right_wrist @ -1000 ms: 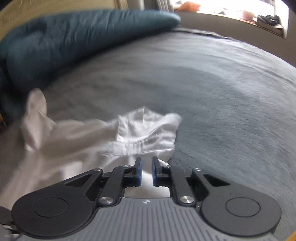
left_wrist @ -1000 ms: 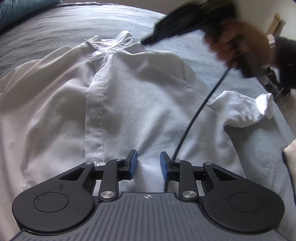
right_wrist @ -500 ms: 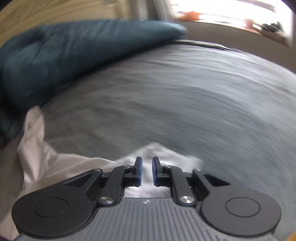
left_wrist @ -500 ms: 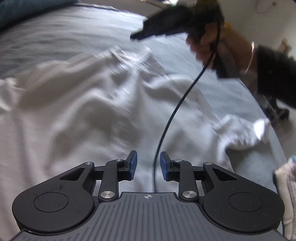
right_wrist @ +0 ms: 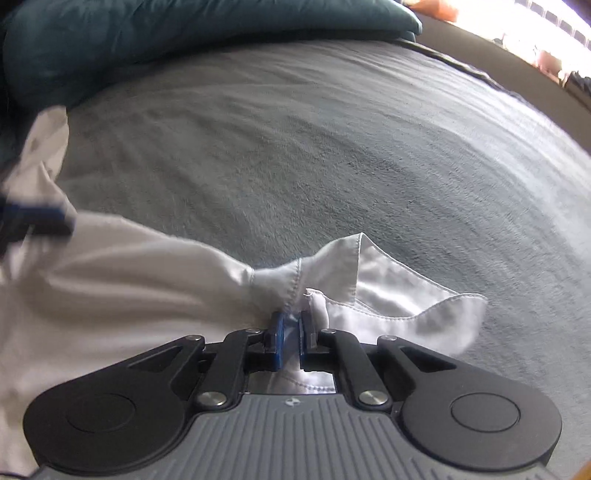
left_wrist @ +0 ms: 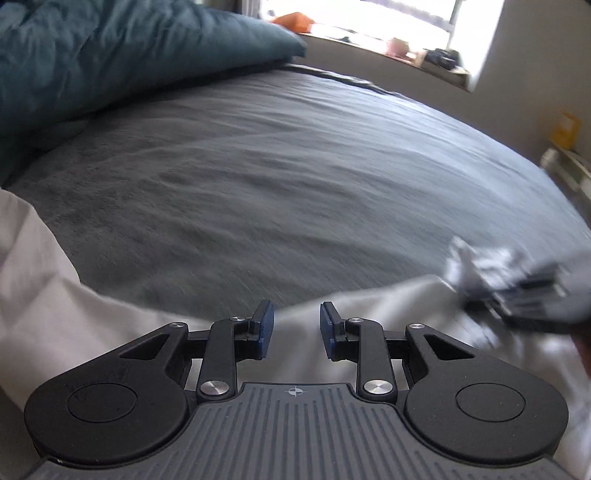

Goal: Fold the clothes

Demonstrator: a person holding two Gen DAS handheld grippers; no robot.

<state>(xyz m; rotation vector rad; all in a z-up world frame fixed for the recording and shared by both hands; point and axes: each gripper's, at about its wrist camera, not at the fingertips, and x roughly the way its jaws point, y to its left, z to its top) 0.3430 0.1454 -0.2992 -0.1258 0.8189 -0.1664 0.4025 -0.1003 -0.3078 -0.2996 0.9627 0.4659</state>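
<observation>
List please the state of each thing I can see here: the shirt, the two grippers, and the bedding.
White shirt: unfolded, lying rumpled on the bed, collar pinched.
Right gripper: shut on the shirt at the collar seam.
Left gripper: open, nothing between its pads, shirt fabric below it.
Grey bed cover: spread flat, lightly wrinkled.
Teal duvet: bunched at the bed's far edge.

Daylight is pouring in from the window point(left_wrist: 373, 22), which is blowing out to white glare. The grey bed point(left_wrist: 295, 192) is smearing with motion blur toward its right side, and fisheye distortion is bending both views' edges.
</observation>
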